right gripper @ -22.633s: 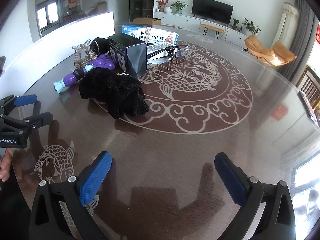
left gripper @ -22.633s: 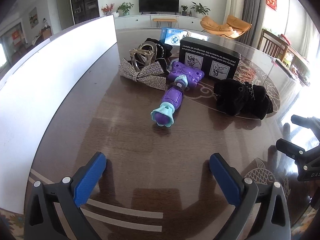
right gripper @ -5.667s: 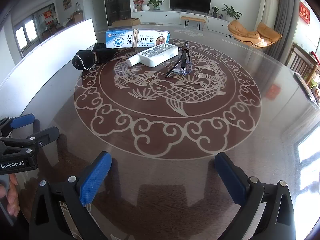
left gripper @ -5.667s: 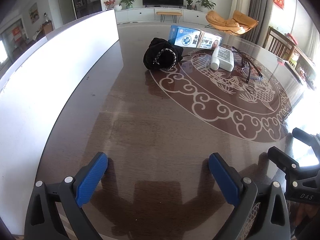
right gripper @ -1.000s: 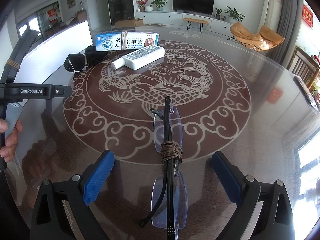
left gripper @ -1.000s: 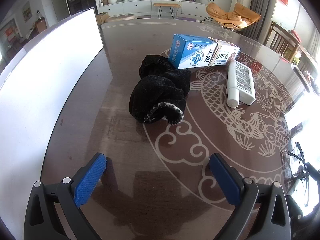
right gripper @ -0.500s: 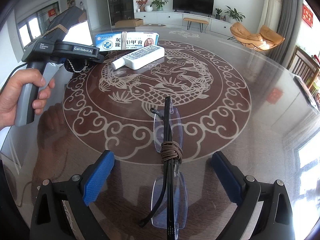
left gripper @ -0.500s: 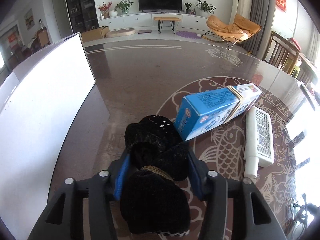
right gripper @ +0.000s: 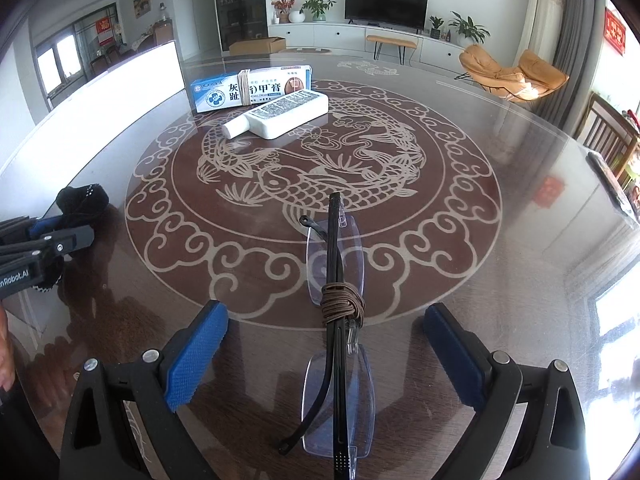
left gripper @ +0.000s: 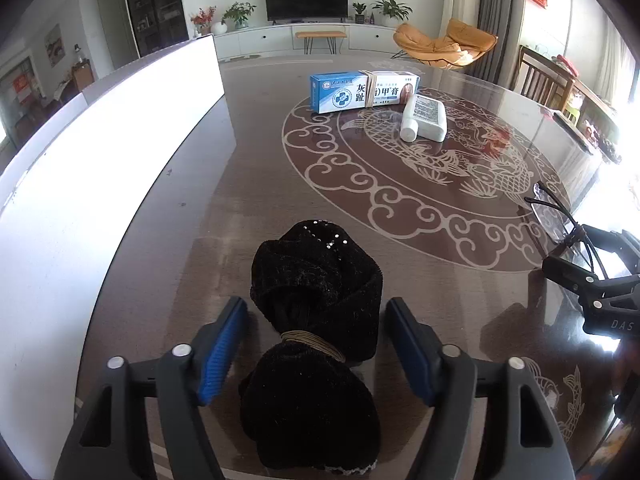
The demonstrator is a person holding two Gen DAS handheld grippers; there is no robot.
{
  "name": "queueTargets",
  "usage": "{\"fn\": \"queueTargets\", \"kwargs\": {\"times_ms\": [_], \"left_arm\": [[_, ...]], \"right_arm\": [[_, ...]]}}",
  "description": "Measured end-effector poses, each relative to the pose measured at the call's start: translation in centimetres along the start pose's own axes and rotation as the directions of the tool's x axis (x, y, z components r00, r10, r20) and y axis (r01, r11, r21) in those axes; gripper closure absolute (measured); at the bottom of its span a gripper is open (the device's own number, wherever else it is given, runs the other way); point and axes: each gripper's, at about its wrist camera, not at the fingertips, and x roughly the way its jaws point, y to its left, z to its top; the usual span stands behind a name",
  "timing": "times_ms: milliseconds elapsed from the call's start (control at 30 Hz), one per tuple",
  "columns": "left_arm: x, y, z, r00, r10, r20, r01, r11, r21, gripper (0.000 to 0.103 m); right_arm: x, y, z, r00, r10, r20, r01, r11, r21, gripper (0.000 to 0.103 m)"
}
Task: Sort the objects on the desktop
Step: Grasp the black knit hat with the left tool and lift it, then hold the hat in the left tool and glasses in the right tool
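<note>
**Left jaws opening around the black bundle; glasses lie between the right fingers**

Left wrist view: you have one black bundle (left gripper: pixel 316 320), tied with a tan band, lying on the table (left gripper: pixel 248 184) between the two blue pads of your left gripper (left gripper: pixel 316 344). The jaws are opening and neither pad presses the cloth; a gap shows on each side. At 12 o'clock, well apart from the bundle, stand one blue-and-white box (left gripper: pixel 362 91) and, touching it at its right end, one white bottle (left gripper: pixel 425 118) lying flat. At 3 o'clock you see your right gripper (left gripper: pixel 600 280) with one pair of glasses (left gripper: pixel 556 212) by it. A white board (left gripper: pixel 100 152) lines the table's edge from 8 to 11 o'clock. The middle of the table between bundle and box is bare.

Right wrist view: your right gripper (right gripper: pixel 326 356) stands wide, its two pads well clear of the one pair of glasses (right gripper: pixel 336 320), which lies folded, bound with brown cord, running from 6 toward 12 o'clock. The box (right gripper: pixel 248 90) and bottle (right gripper: pixel 280 116) sit at 11 o'clock. Your left gripper (right gripper: pixel 40 248) and the bundle (right gripper: pixel 80 198) are at 9 o'clock. The table's rim curves from 1 to 4 o'clock, with bare surface before it.
</note>
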Motion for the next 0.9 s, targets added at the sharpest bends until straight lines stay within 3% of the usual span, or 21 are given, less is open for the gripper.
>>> {"fn": "queueTargets", "kwargs": {"times_ms": [33,100,900], "left_arm": [[0.35,-0.03,0.24,1.0,0.009,-0.01,-0.009,1.0,-0.001,0.001],[0.64,0.14,0.25,1.0,0.001,-0.013,-0.001,1.0,0.003,0.0],[0.95,0.34,-0.2,1.0,-0.015,-0.009,0.014,0.999,-0.03,0.0]], "right_arm": [[0.02,0.02,0.0,1.0,-0.001,0.0,0.001,1.0,-0.001,0.004],[0.0,0.05,0.01,1.0,-0.004,0.001,0.004,1.0,-0.002,0.004],[0.06,-0.19,-0.11,1.0,-0.005,-0.003,0.005,1.0,0.005,0.001]]}}
